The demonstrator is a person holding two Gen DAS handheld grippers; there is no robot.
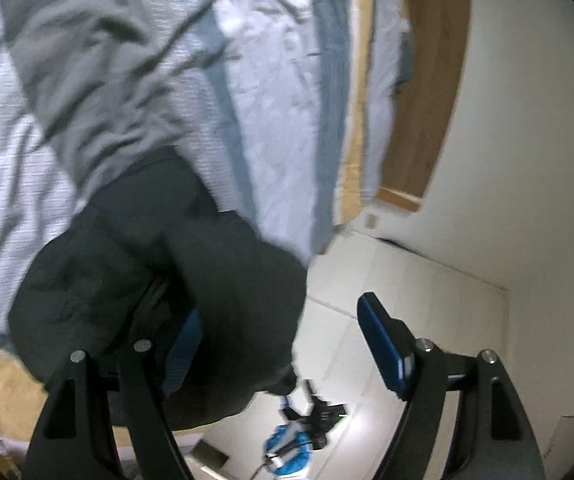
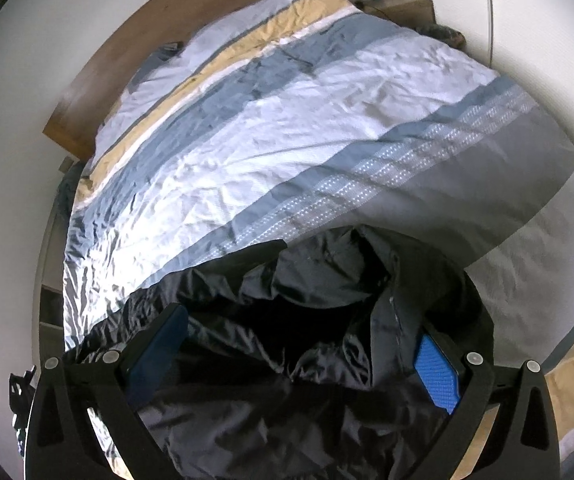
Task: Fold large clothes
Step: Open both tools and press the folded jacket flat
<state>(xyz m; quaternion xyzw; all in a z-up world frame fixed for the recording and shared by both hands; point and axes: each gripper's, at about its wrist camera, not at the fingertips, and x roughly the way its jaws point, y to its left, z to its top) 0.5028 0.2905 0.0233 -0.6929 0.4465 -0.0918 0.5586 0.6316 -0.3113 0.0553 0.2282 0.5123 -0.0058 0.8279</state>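
A black jacket (image 2: 287,340) lies crumpled at the near edge of the bed, on a striped duvet (image 2: 287,128) of blue, white, grey and yellow. The right gripper (image 2: 303,356) hangs above it, jaws spread wide with nothing pinched. The left gripper (image 1: 287,344) is parted too; dark cloth drapes over its left finger (image 1: 183,352), though blur may hide contact. The right finger (image 1: 383,344) stands clear above the pale floor (image 1: 427,300).

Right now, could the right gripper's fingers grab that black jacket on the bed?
Probably yes. The right gripper stands open directly over the black jacket, which lies crumpled on the striped duvet. Nothing lies between its fingers and the fabric.
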